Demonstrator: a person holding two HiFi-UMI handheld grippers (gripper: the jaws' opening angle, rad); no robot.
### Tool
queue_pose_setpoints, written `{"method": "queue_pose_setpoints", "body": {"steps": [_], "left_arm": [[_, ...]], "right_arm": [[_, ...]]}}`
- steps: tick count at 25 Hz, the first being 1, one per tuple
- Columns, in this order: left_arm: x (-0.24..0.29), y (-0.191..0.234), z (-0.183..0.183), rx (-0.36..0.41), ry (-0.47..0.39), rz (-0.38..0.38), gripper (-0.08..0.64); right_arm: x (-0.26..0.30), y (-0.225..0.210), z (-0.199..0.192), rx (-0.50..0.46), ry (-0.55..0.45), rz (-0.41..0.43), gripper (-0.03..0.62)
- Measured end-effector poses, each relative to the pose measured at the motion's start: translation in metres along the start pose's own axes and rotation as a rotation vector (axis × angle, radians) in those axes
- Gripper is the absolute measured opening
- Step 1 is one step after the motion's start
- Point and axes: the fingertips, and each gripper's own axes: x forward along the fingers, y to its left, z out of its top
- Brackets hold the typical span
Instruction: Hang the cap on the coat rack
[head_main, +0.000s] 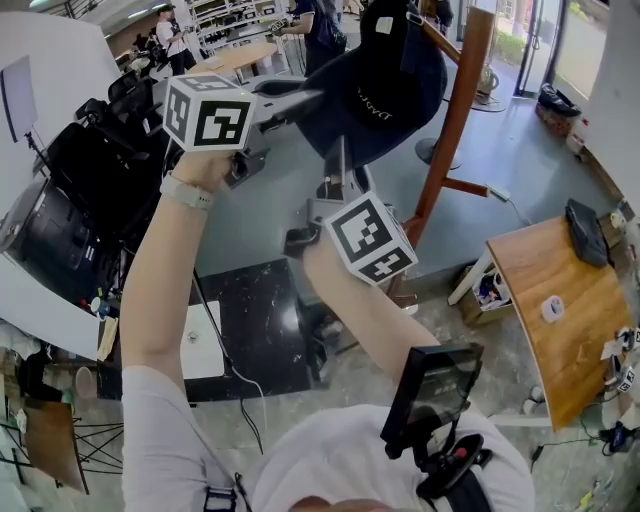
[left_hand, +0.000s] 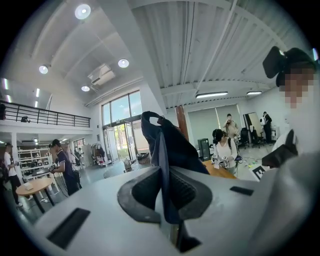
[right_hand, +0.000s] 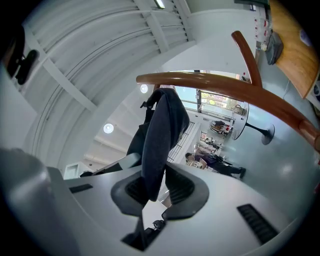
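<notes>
A dark navy cap (head_main: 385, 85) is held up high beside the brown wooden coat rack pole (head_main: 455, 110). My left gripper (head_main: 300, 100) reaches in from the left and is shut on the cap's edge; dark fabric (left_hand: 167, 145) is pinched between its pads (left_hand: 187, 187). From below, my right gripper (head_main: 345, 165) is shut on the cap too. In the right gripper view the cap (right_hand: 160, 130) hangs up out of that gripper (right_hand: 152, 187), and its top lies just under a curved rack arm (right_hand: 225, 87). I cannot tell whether cap and arm touch.
A curved wooden table (head_main: 545, 300) with small items stands at the right. Below the rack lies a black floor mat (head_main: 250, 330), and black equipment (head_main: 80, 190) is stacked at the left. People stand around tables in the background (head_main: 310, 25). A small screen (head_main: 430, 390) hangs at the person's chest.
</notes>
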Motion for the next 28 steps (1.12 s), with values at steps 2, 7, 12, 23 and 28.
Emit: {"method": "queue_pose_setpoints", "body": {"steps": [2, 7, 12, 23, 28], "left_arm": [[-0.002, 0.003, 0.004, 0.020, 0.011, 0.007, 0.028], [0.007, 0.006, 0.010, 0.056, 0.055, -0.004, 0.028], [0.019, 0.006, -0.002, 0.045, 0.088, -0.046, 0.028], [0.025, 0.004, -0.056, -0.075, 0.015, -0.056, 0.029], [0.025, 0.003, -0.079, -0.110, -0.029, -0.043, 0.029]], "right_arm": [[0.004, 0.004, -0.003, 0.029, -0.008, 0.008, 0.057], [0.010, 0.004, 0.000, 0.053, -0.027, 0.009, 0.058], [0.006, -0.008, -0.003, 0.048, -0.027, -0.017, 0.057], [-0.017, -0.042, -0.022, -0.022, 0.009, -0.047, 0.058], [-0.022, -0.053, -0.034, -0.054, 0.026, -0.020, 0.064]]}}
